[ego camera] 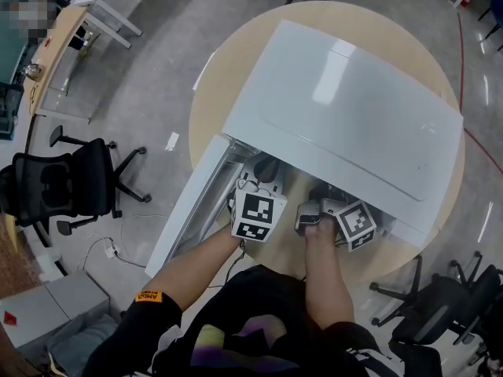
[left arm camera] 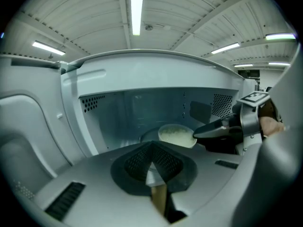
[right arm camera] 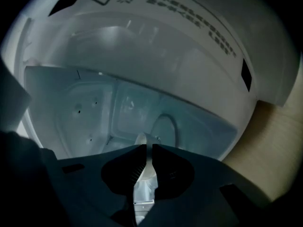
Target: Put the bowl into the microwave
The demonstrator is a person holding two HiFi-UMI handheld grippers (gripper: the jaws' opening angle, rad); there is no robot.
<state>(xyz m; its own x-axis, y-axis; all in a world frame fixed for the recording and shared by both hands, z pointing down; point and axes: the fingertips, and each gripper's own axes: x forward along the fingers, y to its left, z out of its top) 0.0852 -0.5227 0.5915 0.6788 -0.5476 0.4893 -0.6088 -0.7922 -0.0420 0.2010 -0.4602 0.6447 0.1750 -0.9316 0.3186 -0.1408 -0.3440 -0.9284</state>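
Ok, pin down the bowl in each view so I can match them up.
Head view: not in it, hidden under the white box-shaped microwave.
Left gripper view: the pale round bowl sits just right of centre, with the right tongs on its right rim.
Right gripper view: only its rim shows, low centre, pinched in those tongs.
Shared landmark: the microwave, with its grey cavity in both gripper views.

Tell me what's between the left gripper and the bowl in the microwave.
Nothing; the left gripper view shows only bare microwave floor between the left gripper and the bowl, which the right gripper holds.
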